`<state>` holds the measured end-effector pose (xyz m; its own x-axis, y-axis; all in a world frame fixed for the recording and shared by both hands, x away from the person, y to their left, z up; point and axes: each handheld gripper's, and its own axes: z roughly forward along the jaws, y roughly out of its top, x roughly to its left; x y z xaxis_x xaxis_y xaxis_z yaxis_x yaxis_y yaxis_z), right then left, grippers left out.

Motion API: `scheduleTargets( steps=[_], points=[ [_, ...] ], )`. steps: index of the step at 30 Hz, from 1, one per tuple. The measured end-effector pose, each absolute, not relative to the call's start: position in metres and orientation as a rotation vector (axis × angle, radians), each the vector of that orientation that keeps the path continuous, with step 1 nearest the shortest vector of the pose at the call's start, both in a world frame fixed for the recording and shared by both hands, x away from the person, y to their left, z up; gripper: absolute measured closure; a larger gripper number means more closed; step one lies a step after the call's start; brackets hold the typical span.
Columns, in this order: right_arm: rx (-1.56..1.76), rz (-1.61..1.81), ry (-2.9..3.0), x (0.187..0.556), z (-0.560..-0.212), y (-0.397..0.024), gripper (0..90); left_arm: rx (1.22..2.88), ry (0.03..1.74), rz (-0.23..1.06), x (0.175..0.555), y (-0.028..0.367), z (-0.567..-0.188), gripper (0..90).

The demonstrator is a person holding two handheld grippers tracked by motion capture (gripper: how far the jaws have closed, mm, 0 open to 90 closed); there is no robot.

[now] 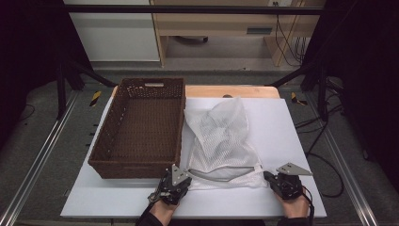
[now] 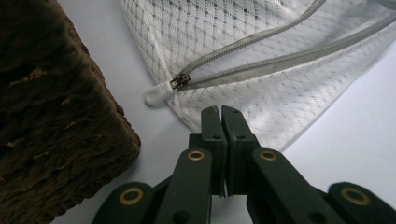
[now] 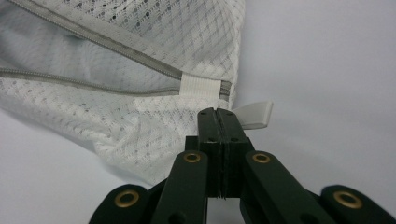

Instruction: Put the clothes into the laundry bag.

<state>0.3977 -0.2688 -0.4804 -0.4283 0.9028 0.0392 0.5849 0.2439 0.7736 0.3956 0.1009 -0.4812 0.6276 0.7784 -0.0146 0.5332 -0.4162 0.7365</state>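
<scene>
Lying flat on the white table (image 1: 291, 141), right of the empty brown basket (image 1: 141, 127): mesh laundry bag (image 1: 226, 141), zipper (image 2: 261, 56) open. Left gripper (image 2: 220, 112) and right gripper (image 3: 218, 114) each clamped on its near hem corners. Lifting and binning judged outstanding.

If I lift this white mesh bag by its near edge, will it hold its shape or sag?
The mesh bag lies flat and wrinkled on the table, so it will probably sag and fold. It looks thin and see-through, with no bulge, so likely very light. The zipper gapes open, so the edge may spread when pulled.
</scene>
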Motion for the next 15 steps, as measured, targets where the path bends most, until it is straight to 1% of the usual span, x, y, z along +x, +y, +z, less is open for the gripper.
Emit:
scheduleTargets(
  steps=[6,8,9,10,11,12,13,14,15],
  points=[
    [1.382,1.037,2.133,0.394,-0.48,-0.27,89.5,2.092,1.013,0.417,0.39,0.119,-0.473,88.0],
    [1.388,1.061,2.137,0.394,-0.48,-0.27,87.9,2.073,0.982,0.39,0.389,0.123,-0.471,87.1],
    [1.373,1.063,2.132,0.394,-0.479,-0.27,84.4,2.064,0.962,0.374,0.387,0.125,-0.469,87.0],
    [1.354,1.07,2.117,0.393,-0.477,-0.27,81.2,2.05,0.954,0.366,0.386,0.128,-0.467,84.9],
    [1.34,1.087,2.103,0.393,-0.474,-0.271,76.2,2.036,0.941,0.363,0.384,0.13,-0.464,81.2],
    [1.331,1.114,2.076,0.393,-0.471,-0.272,69.3,2.029,0.926,0.367,0.381,0.134,-0.461,76.4],
    [1.325,1.134,2.049,0.393,-0.469,-0.273,64.9,2.024,0.919,0.37,0.38,0.136,-0.459,72.1],
    [1.333,1.147,2.037,0.393,-0.467,-0.274,61.9,2.017,0.91,0.373,0.378,0.139,-0.457,69.9],
    [1.34,1.165,2.02,0.394,-0.465,-0.275,54.8,2.015,0.905,0.374,0.376,0.142,-0.456,66.9]
  ],
)
